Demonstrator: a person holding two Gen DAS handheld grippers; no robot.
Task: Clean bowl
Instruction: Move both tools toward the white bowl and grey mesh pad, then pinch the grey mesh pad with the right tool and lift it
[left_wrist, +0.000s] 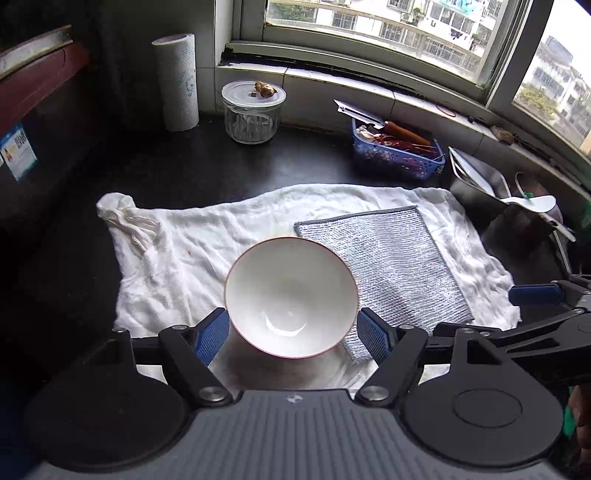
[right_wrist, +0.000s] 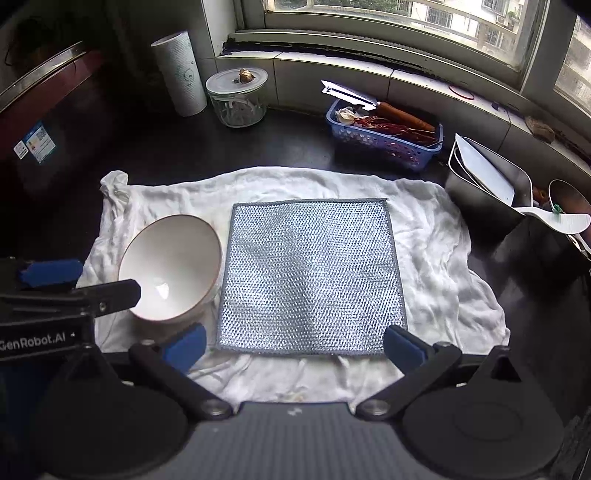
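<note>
A white bowl (left_wrist: 291, 291) with a thin red rim sits tipped toward me on a white towel (left_wrist: 177, 258), between my left gripper's blue pads. The left gripper (left_wrist: 291, 332) is shut on the bowl, one pad pressed to each side. In the right wrist view the bowl (right_wrist: 173, 258) is at the left, with a left finger (right_wrist: 110, 291) across its near rim. A silvery mesh dishcloth (right_wrist: 310, 273) lies flat on the towel (right_wrist: 436, 258) right of the bowl. My right gripper (right_wrist: 293, 347) hovers open over the cloth's near edge, holding nothing.
At the back of the dark counter (left_wrist: 295, 162) stand a paper-towel roll (left_wrist: 179, 81) and a lidded glass jar (left_wrist: 253, 110). A blue basket (right_wrist: 384, 136) holds a knife and red chillies. A metal container (right_wrist: 484, 184) with white utensils is at the right, under the window sill.
</note>
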